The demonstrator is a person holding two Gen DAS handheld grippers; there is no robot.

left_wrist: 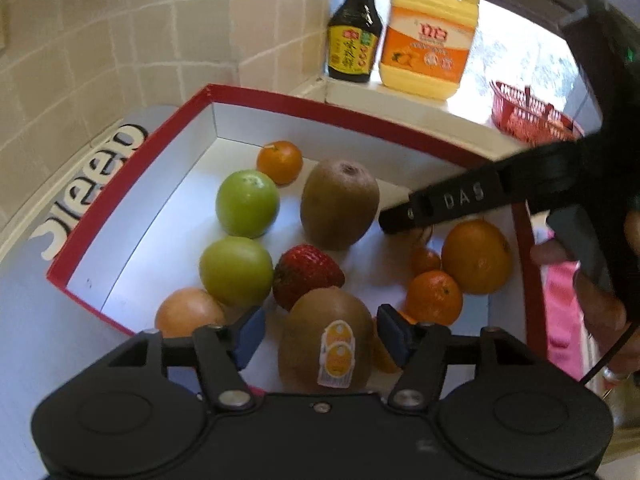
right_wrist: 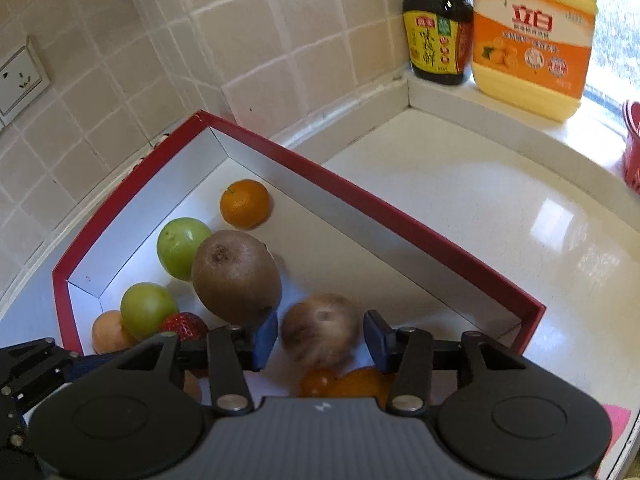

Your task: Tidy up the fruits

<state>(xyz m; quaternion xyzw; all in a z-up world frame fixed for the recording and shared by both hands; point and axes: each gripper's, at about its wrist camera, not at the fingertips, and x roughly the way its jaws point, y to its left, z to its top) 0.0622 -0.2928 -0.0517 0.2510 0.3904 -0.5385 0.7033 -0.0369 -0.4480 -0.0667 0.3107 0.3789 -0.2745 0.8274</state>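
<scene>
Fruits sat loose in a red-rimmed white box (left_wrist: 132, 184) on the counter (right_wrist: 500, 216). Left wrist view: stickered kiwi (left_wrist: 326, 340) at 6 o'clock, between the pads of the left gripper (left_wrist: 320, 338), jaws about half open, pads clear of the skin, nothing gripped. Strawberry (left_wrist: 306, 276) just beyond it, two green apples (left_wrist: 246, 204) at 10 o'clock, small orange (left_wrist: 280, 162) at 12, second kiwi (left_wrist: 340, 204) upright mid-box, more oranges (left_wrist: 476, 256) at 3 o'clock. Right wrist view: right gripper (right_wrist: 320, 340) partly open around a blurred brown kiwi (right_wrist: 320, 330), small gaps each side, no grip visible. Soy sauce bottle (right_wrist: 438, 24) and yellow detergent jug (right_wrist: 532, 36) on the sill at 1 o'clock; red basket (left_wrist: 532, 114) at 2.
</scene>
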